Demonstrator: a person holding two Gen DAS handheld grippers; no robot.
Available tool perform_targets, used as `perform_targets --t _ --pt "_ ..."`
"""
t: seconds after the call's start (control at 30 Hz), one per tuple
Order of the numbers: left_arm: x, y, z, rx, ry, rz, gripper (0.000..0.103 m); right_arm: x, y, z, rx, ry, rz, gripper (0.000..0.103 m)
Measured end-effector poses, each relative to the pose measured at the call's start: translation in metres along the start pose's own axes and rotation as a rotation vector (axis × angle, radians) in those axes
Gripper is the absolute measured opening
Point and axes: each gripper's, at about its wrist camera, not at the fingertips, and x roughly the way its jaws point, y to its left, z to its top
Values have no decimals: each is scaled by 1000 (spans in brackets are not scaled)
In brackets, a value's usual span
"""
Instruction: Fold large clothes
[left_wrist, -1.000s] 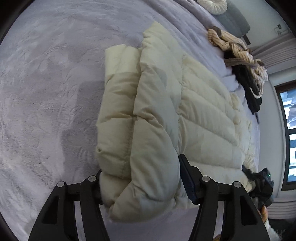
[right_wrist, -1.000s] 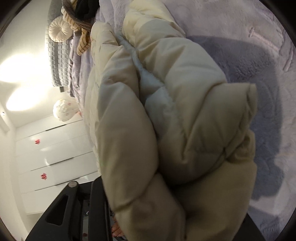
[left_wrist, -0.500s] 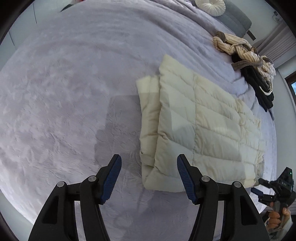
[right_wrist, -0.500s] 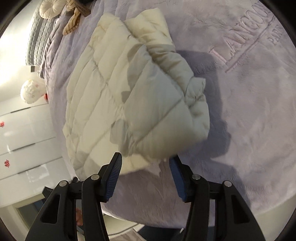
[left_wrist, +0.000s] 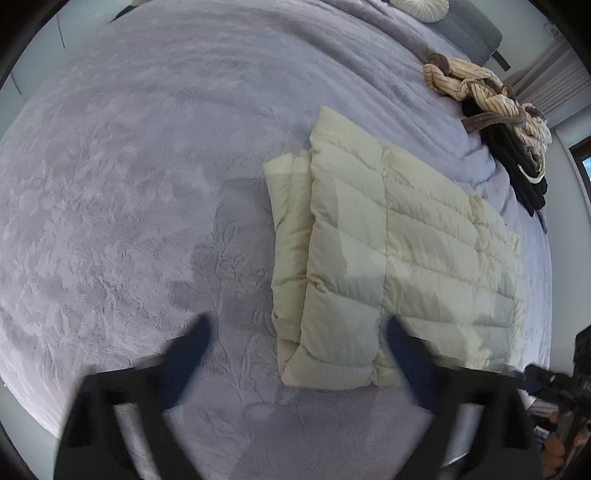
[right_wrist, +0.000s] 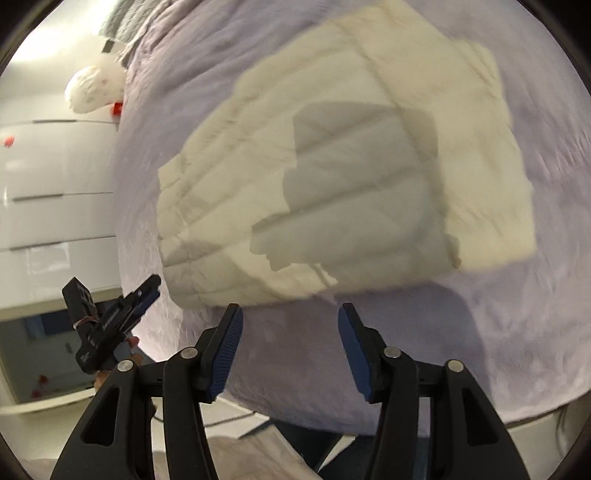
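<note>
both tools had let go of the cream quilted puffer jacket (left_wrist: 399, 251), which lay folded on the lilac plush bed (left_wrist: 147, 184). left tool (left_wrist: 295, 365) and right tool (right_wrist: 290, 347) were opening, empty; springy padding could unfold it.

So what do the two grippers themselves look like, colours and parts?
Both match: the right gripper has matte black plastic fingers with triangular cut-outs, silver round bolts and ribbed dark blue pads. The left gripper looks the same, though blurred. No sleeves are visible.
</note>
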Motion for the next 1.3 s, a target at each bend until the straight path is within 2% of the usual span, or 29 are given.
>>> perform_targets --t 0.03,0.07,0.13,0.2,0.4,0.53,0.6,0.63,0.67,0.7,0.73,0.77,0.87,0.9,0.97,1.2,1.27,1.3 --pt "-1 -2 1 16 -9 5 102 1 8 1 -21 -18 -15 84" --pt "0 -3 2 32 -8 5 102 -1 12 -3 -39 -33 -27 90" --pt "2 -3 4 45 -3 0 102 1 24 -3 -74 -58 -59 91" --pt "5 -2 8 57 2 -2 102 6 36 1 -113 -83 -109 103" --pt "16 4 22 84 -7 -17 102 4 61 1 -224 -139 -258 103" --pt "27 13 34 78 1 -43 102 6 65 13 -224 -145 -261 103" --pt "30 19 40 61 -1 -70 102 8 66 20 -223 -155 -260 98" --pt "33 22 43 47 -2 -89 102 8 66 24 -224 -161 -258 86" --pt "37 26 48 30 2 -125 102 9 65 28 -220 -164 -262 67" --pt "44 32 53 4 15 -171 102 12 63 32 -218 -159 -267 56" --pt "50 36 55 -17 25 -198 102 15 60 36 -217 -149 -262 36" --pt "55 38 57 -35 37 -220 102 20 59 37 -215 -142 -256 28" --pt "75 46 62 -76 77 -321 102 38 50 43 -243 -121 -231 27" --pt "83 46 63 -78 97 -367 102 45 45 45 -259 -115 -241 27" --pt "96 44 66 -62 128 -411 102 57 36 47 -266 -102 -239 26" --pt "126 13 75 13 183 -465 102 78 6 48 -213 -103 -171 24" --pt "128 3 76 29 193 -482 94 78 3 46 -213 -107 -160 24" --pt "128 -5 76 45 193 -488 79 77 1 44 -213 -108 -154 24"
